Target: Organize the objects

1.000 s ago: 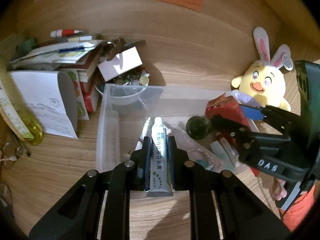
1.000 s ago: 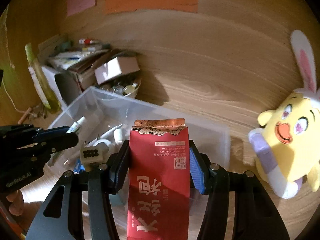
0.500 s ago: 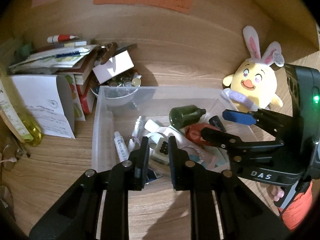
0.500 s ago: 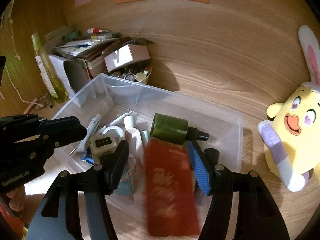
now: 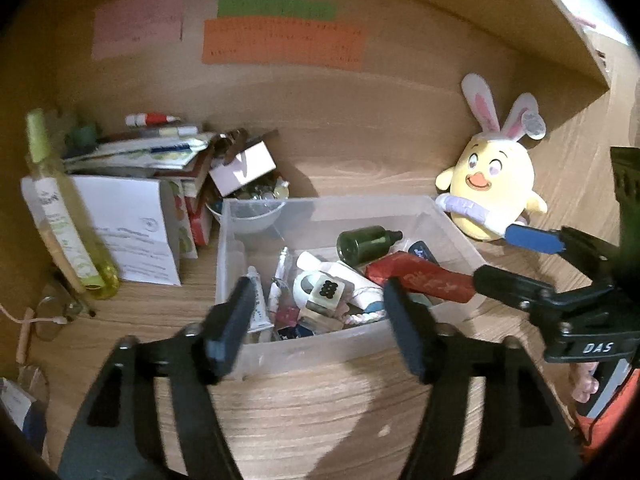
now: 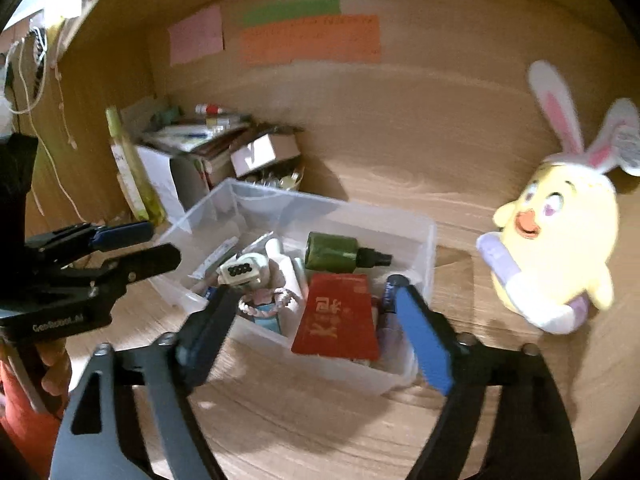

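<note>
Here, in the left wrist view, the clear plastic bin (image 5: 452, 224) sits on the wooden worktop (image 5: 320, 400), holding a red envelope (image 5: 420, 280), a dark green bottle (image 5: 366, 240), a white tube (image 5: 256, 300) and small oddments. The left gripper (image 5: 320, 332) is opening, nothing between its fingers. A yellow chick plush (image 5: 494, 188) stands right of the bin; books and boxes (image 5: 132, 184) are stacked left.

From the right wrist, the right gripper (image 6: 316, 324) is opening too, empty, with the envelope (image 6: 338, 320) lying inside the bin (image 6: 430, 248) beyond it. Coloured notes (image 6: 308, 36) hang on the wooden back wall.
</note>
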Demonstrator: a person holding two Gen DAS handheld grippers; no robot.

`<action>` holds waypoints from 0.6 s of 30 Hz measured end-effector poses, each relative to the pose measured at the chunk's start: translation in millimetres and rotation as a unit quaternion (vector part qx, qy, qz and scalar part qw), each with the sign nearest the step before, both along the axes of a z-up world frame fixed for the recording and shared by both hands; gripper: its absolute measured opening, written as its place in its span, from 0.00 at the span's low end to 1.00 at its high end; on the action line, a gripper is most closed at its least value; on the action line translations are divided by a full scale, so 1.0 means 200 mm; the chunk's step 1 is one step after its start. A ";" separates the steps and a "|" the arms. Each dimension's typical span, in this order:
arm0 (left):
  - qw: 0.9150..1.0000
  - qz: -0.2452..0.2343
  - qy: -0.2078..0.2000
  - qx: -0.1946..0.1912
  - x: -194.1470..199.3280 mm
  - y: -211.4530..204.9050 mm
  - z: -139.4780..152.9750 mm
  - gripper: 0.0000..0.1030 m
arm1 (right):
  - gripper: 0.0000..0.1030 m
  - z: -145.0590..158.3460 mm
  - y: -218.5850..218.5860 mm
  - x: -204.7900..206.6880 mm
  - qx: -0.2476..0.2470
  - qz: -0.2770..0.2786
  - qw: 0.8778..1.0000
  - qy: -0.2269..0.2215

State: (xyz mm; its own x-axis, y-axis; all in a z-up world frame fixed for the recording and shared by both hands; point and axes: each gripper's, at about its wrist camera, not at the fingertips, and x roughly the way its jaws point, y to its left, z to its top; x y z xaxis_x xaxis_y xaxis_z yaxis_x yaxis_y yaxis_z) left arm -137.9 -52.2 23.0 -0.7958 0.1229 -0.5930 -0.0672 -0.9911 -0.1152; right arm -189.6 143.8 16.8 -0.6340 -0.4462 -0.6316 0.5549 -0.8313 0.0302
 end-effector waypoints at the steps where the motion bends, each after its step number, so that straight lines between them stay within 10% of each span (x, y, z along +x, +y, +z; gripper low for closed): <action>1: 1.000 0.001 0.004 -0.001 0.02 0.00 0.01 0.78 | 0.84 0.01 0.02 0.03 -0.004 -0.005 1.000 0.009; 5: 1.000 0.010 0.024 -0.009 0.09 0.01 0.02 0.92 | 0.94 0.03 0.07 0.10 -0.014 -0.013 1.000 0.025; 18: 0.999 0.007 0.032 -0.040 0.22 0.09 -0.07 0.93 | 0.99 -0.06 0.16 0.28 -0.024 -0.025 0.998 0.048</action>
State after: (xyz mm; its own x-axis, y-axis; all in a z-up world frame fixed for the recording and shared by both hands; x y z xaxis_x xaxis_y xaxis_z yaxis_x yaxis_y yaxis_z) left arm -94.4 -35.2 9.6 -0.8339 0.0651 -0.5481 -0.0575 -0.9979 -0.0311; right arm -134.5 176.0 4.8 -0.7134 -0.4400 -0.5454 0.5143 -0.8574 0.0190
